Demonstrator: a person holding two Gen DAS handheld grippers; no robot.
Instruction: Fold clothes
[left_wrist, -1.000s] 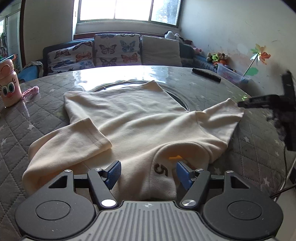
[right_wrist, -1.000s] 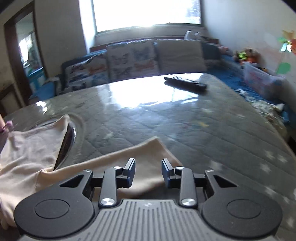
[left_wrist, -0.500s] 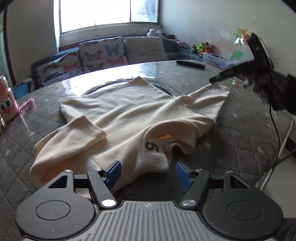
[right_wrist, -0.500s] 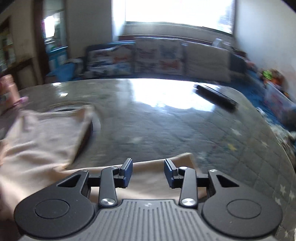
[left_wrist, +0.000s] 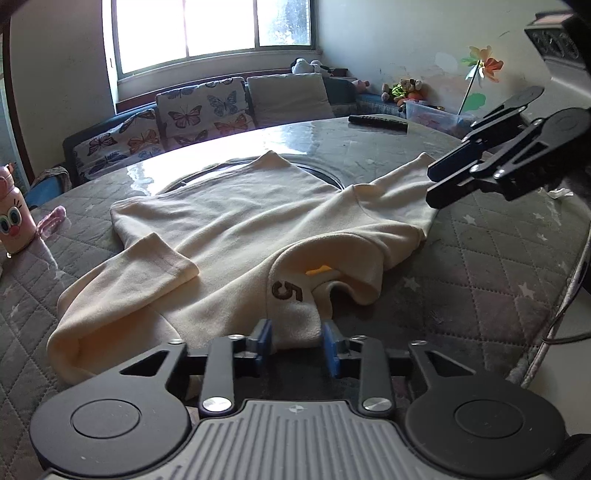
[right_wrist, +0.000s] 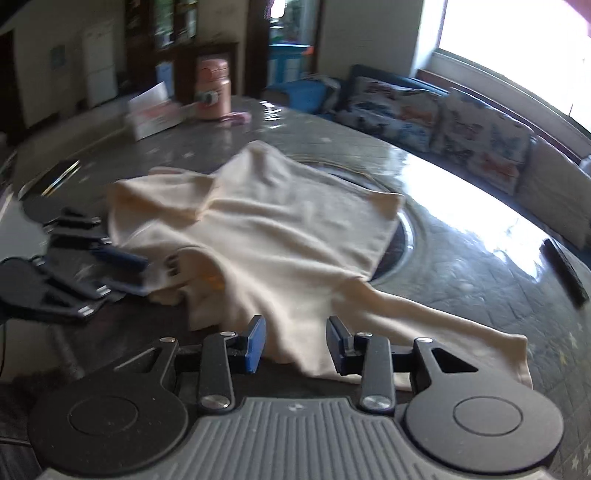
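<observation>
**Step in hand (judged): take hold at the neck end before the first fold.**
- Table (left_wrist: 498, 266): grey quilted cover, glossy round inset in the middle. The fold wants a flat stretch of it, so lift the cloth no higher than is needed to clear the surface.
- Shirt (left_wrist: 236, 221): lies spread across the middle of the table, partly over the inset, neck end toward the near edge. Both upper corners probably need holding before any lift; a pull from one side alone would likely drag the body askew.
- Left gripper (left_wrist: 297, 341): jaws closing, the collar (left_wrist: 295, 314) between the blue pads and apparently touched on both sides. A deeper bite would guard against the thick fabric slipping.
- Right gripper (right_wrist: 295, 341): jaws part spread, empty; in its own view it sits over the hem where the body meets the sleeve (right_wrist: 443, 325). It looks best placed on the shoulder level with the other grip.

**The shirt.**
- Cream, soft fleece-like cloth, long sleeves.
- One sleeve runs out straight; the other sleeve (left_wrist: 147, 266) is doubled back onto the body, cuff uppermost.
- Collar stands up folded, brown "5" (left_wrist: 286, 290) on it, a yellow tab just behind.
- Shoulder beside the collar humps into a loose ridge; needs smoothing.
</observation>
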